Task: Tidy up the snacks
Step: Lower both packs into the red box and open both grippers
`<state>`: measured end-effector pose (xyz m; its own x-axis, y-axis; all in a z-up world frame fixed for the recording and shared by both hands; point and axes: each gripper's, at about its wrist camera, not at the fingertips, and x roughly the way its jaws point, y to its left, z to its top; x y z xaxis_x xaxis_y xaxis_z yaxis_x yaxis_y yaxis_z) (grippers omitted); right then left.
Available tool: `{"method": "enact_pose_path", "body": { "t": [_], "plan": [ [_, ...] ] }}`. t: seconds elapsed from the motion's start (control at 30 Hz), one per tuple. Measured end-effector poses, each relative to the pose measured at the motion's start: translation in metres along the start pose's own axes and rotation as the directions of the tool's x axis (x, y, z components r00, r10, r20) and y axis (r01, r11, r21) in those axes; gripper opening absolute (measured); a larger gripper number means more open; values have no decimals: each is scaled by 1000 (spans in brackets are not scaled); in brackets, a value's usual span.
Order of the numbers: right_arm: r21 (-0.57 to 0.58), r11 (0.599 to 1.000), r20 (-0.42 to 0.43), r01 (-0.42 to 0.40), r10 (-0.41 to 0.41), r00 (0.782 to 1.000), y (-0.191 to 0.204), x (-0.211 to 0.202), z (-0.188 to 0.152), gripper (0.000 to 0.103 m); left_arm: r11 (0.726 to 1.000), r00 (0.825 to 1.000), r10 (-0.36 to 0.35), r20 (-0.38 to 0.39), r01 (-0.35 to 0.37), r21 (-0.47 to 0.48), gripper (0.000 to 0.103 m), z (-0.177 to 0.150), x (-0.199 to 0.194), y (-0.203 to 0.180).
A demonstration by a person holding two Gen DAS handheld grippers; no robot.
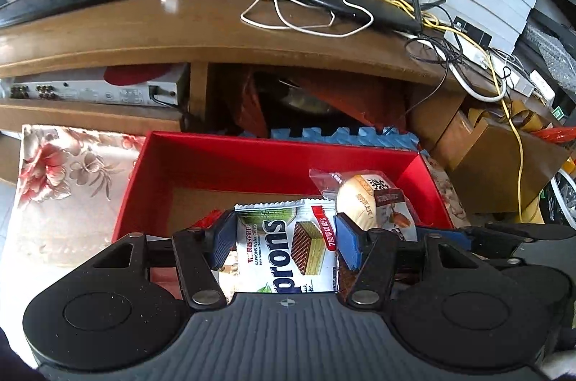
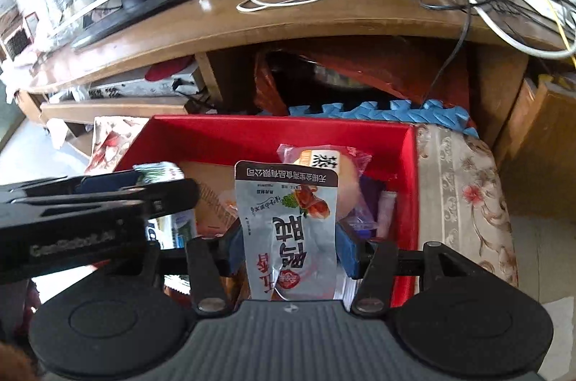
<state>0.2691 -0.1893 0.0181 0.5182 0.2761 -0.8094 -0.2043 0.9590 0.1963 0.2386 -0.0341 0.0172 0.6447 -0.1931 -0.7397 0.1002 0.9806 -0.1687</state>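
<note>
My left gripper (image 1: 286, 233) is shut on a white wafer packet (image 1: 288, 258), its blue pads (image 1: 223, 237) pressing both sides, over the near part of an open red box (image 1: 252, 150). A round bun in a clear wrapper (image 1: 363, 201) lies inside the box at the right. In the right wrist view my right gripper (image 2: 289, 246) is shut on a silver pouch with red print (image 2: 288, 201), held upright over the same red box (image 2: 270, 129). The wrapped bun (image 2: 347, 176) and other small packets lie behind the pouch. The left gripper's body (image 2: 90, 208) crosses that view at the left.
The box rests on a floral cloth (image 1: 61, 186) in front of a wooden TV stand (image 1: 180, 32). A black router (image 1: 345, 3) and tangled cables (image 1: 468, 57) sit on the stand. A blue foam mat (image 2: 378, 113) lies behind the box, cardboard boxes (image 1: 496, 158) to the right.
</note>
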Motion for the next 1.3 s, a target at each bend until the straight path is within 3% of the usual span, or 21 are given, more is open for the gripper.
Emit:
{"method": "enact_pose_path", "body": {
  "t": [0.13, 0.63, 1.07, 1.3],
  "plan": [
    [8, 1000, -2, 1, -1, 1000, 0, 3, 2, 51, 1000, 1000, 7, 6, -7, -15, 67, 3, 1, 3],
    [32, 997, 45, 65, -67, 997, -5, -14, 1, 59, 997, 996, 73, 50, -73, 5, 86, 1, -14, 6],
    [108, 992, 73, 63, -71, 995, -9, -51, -21, 61, 981, 977, 158, 140, -172, 93, 101, -30, -53, -13],
    [111, 992, 81, 55, -64, 995, -1, -72, -46, 62, 981, 975, 155, 160, -171, 94, 103, -51, -70, -16]
  ]
}}
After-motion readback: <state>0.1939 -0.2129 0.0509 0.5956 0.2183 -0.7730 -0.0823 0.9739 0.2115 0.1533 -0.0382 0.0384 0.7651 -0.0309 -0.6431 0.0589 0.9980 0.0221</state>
